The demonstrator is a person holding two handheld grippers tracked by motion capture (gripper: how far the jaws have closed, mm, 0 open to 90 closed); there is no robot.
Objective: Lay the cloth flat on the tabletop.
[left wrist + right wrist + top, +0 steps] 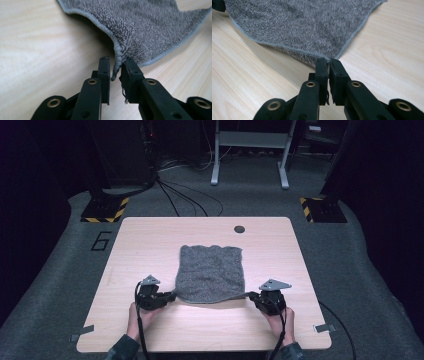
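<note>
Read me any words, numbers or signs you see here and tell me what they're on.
"6": a dark numeral on the grey floor, left of the table.
Nothing readable on the towel, the left gripper or the right gripper.

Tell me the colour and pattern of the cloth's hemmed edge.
Plain light grey stitched hem around a speckled grey-and-white towel; clearest in the left gripper view.

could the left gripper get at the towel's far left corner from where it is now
Probably yes: bare table lies between the left gripper and that corner of the towel. But its jaws are pinching the near left corner, so it must release first.
</note>
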